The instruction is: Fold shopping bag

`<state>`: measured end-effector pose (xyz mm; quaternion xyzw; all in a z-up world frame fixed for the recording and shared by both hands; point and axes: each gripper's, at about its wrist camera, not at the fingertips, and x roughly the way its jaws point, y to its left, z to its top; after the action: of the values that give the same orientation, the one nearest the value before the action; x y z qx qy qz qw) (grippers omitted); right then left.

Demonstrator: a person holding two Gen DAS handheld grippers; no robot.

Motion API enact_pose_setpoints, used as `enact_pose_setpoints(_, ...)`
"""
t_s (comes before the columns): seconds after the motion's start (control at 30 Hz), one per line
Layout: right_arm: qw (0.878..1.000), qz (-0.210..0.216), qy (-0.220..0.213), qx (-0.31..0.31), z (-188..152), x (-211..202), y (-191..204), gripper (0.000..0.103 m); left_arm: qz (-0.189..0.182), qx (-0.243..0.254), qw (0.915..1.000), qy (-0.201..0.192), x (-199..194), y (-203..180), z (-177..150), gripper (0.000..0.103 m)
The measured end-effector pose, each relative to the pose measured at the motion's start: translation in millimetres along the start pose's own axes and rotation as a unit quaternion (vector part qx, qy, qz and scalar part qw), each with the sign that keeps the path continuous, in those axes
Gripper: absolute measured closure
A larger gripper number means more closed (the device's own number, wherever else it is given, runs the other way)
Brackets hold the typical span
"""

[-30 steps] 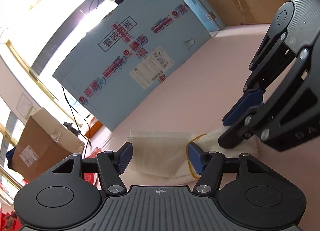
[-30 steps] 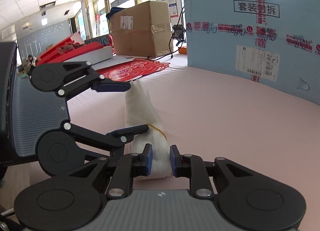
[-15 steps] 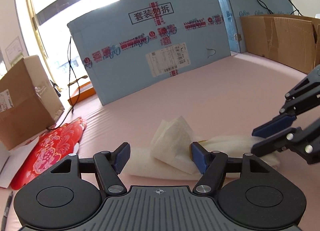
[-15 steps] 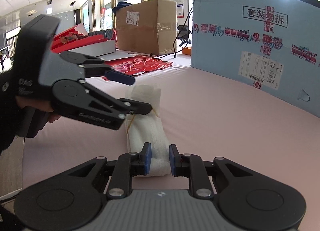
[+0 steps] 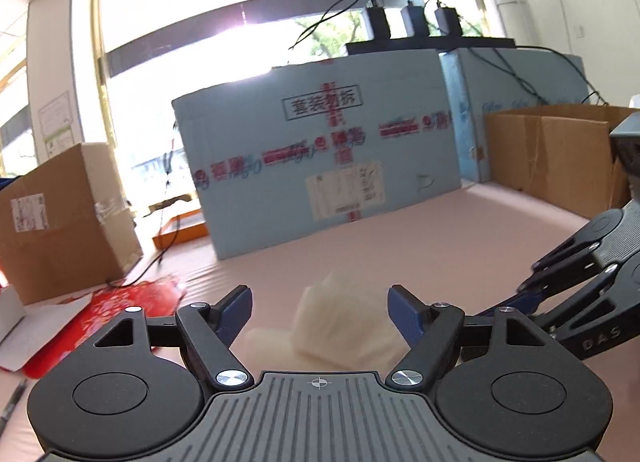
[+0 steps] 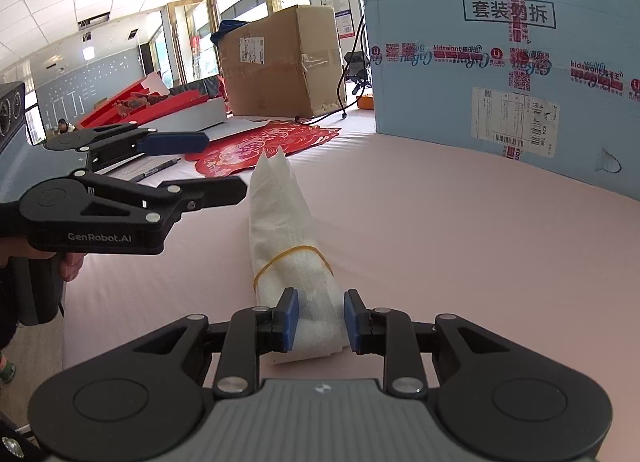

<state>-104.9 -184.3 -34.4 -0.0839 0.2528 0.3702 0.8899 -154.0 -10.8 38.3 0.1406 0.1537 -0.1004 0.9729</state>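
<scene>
White and rolled into a long bundle, the shopping bag wears a yellow rubber band as the right gripper opens astride its near end and the left gripper spreads empty beside it.

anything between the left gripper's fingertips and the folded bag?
No. In the right wrist view the left gripper, jaws opening and empty, hangs beside the rubber-banded shopping bag; only bare pink tabletop shows in the gap.

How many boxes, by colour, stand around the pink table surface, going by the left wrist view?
Blue boxes: 2 (large printed one, second behind it)
Brown cardboard boxes: 2 (left, right)
Total: 4
</scene>
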Motion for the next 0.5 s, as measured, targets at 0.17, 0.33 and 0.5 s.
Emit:
enact_pose_setpoints(0.17, 1.0, -0.008, 0.003, -0.01, -2, 1, 2, 0.063, 0.016, 0.05, 0.9978, 0.039, 21, -14, -4, 0.029)
enact_pose_setpoints(0.33, 1.0, 0.003, 0.012, 0.004, -2, 3, -1, 0.047, 0.064, -0.091, 0.9929, 0.043, 34, 28, -10, 0.018)
enact_pose_setpoints(0.5, 1.0, 0.019, 0.013, 0.021, -3, 1, -4, 0.039, 0.048, -0.152, 0.9836, 0.085, 48, 49, -17, 0.015)
